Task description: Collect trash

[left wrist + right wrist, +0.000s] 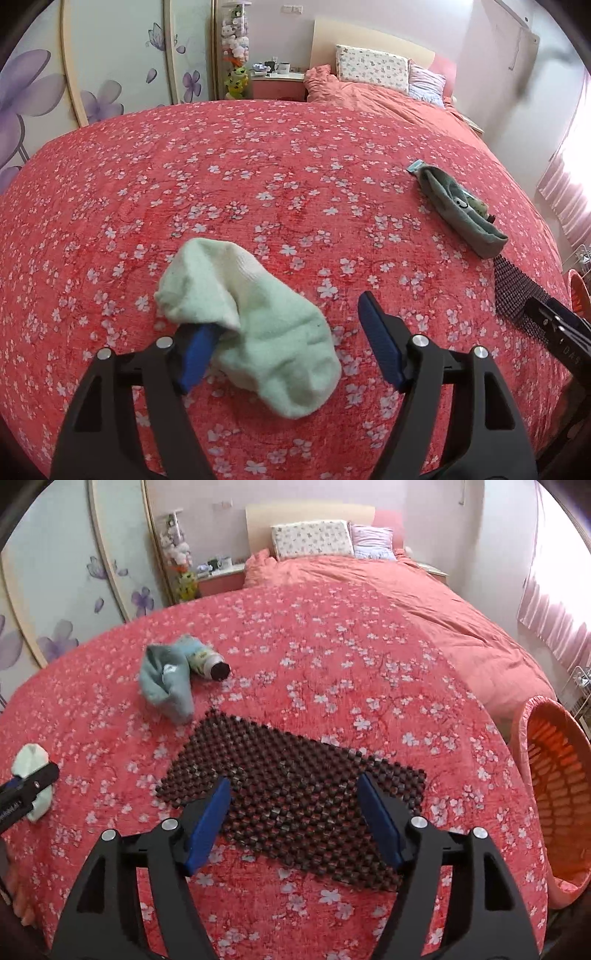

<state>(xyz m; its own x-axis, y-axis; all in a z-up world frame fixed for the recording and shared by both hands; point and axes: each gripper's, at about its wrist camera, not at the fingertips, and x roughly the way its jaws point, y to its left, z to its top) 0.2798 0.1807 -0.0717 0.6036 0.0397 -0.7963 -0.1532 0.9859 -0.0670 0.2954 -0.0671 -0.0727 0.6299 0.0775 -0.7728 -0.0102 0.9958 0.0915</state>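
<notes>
Left wrist view: left tongs (286, 334) gape wide around a pale green sock (255, 332); right tongs (293, 818) spread wide, empty, over a beaded mat (295, 782).

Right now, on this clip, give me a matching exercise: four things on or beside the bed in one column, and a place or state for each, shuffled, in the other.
Things:
1. pale green sock
2. beaded mat
3. bottle
4. orange basket

Places or states:
A. beside the bed, at its right edge
B. lying on its side next to the blue sock
C. flat on the bedspread ahead of the open right gripper
D. draped over one of the left gripper fingers

Pairs: 1-D, 2-C, 3-B, 4-A
</notes>
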